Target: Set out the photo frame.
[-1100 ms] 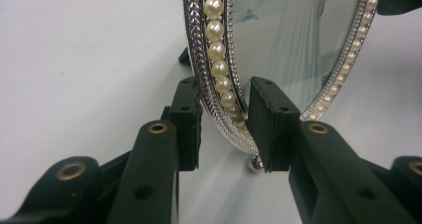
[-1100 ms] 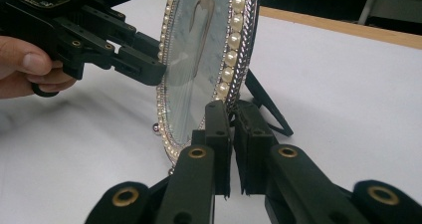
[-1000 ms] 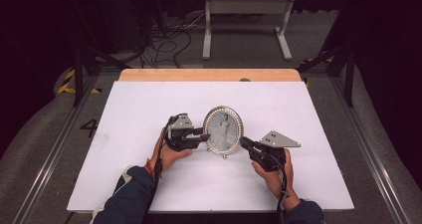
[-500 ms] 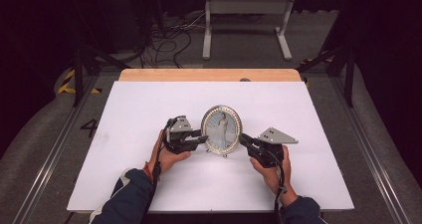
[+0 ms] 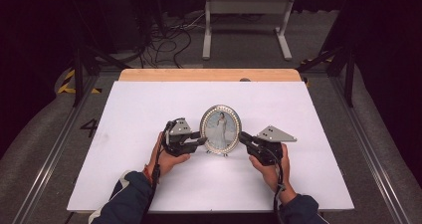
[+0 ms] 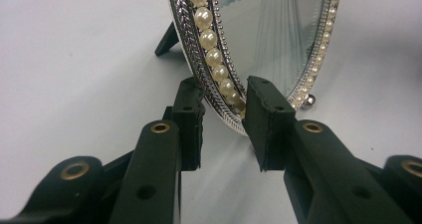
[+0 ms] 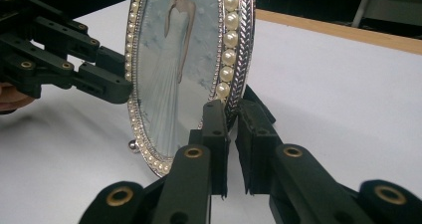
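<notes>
I hold one gripper in each hand at the near side of the white table (image 5: 149, 184), and every position below is referred to the oval picture frame (image 5: 220, 129), which stands upright near the table's middle.

Right gripper (image 5: 242, 137), just right of the frame: its jaws are drawn narrow and clamp the frame's right rim, one pad on the glass side and one behind the braided metal edge, as my right gripper view shows (image 7: 230, 119).

Left gripper (image 5: 203, 140), just left of the frame: its jaws stand part-way open and straddle the left rim low down (image 6: 224, 102). The pad (image 6: 191, 114) behind the rim looks to be against the metal, while the pad (image 6: 266, 117) on the glass side appears to stand a little off it. I judge this a loose bracket, not a firm grip.

The frame itself: a ring of pearl beads (image 6: 209, 35) inside a braided silver band surrounds a portrait under glass (image 7: 174, 59). A dark easel leg (image 6: 166, 40) props it from behind, and a small ball foot (image 6: 309, 100) rests on the table at its base.

Handling, as I judge it: the frame is stiff and probably light, but the glass is fragile, the polished metal is slippery, and the beads could chip under a hard pinch. The safest hold is on the braided outer band at both sides, low enough that the frame cannot tip over its narrow base.

Beyond the frame lies the table's wooden far edge (image 5: 209, 74).
</notes>
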`<state>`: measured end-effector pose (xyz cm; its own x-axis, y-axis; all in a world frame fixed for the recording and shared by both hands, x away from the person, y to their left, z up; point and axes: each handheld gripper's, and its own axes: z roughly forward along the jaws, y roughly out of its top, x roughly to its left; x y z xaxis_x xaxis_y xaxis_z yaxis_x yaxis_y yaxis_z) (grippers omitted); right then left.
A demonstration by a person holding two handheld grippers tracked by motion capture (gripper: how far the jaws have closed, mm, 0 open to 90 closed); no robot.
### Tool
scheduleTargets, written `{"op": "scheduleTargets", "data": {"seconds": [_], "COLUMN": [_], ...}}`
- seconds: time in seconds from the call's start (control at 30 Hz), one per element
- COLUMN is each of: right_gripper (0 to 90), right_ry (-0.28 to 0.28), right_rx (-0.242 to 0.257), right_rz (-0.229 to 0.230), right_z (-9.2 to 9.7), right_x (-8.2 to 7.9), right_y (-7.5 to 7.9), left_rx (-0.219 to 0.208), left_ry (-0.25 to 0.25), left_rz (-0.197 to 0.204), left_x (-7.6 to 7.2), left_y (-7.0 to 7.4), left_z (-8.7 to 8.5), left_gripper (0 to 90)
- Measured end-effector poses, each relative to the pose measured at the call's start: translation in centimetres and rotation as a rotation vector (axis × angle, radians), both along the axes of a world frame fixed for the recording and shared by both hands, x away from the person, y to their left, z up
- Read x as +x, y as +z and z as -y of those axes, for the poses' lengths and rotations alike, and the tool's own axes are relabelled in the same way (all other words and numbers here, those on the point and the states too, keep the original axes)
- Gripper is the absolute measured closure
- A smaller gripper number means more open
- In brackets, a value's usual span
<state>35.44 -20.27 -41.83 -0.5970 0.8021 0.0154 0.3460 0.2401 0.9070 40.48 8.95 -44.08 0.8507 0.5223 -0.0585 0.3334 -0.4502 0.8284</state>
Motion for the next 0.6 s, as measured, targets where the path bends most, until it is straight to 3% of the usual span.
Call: {"op": "scheduleTargets", "data": {"seconds": [0.6], "right_gripper": [83.1], "right_ry": [-0.007], "right_rx": [0.003], "right_rz": [0.006], "right_z": [-0.13], "right_x": [0.80], "right_y": [-0.12], "left_rx": [0.040], "left_ry": [-0.006], "left_rz": [0.014], "left_x": [-0.64], "left_y": [-0.11], "left_z": [0.07], "left_gripper": [70.7]}}
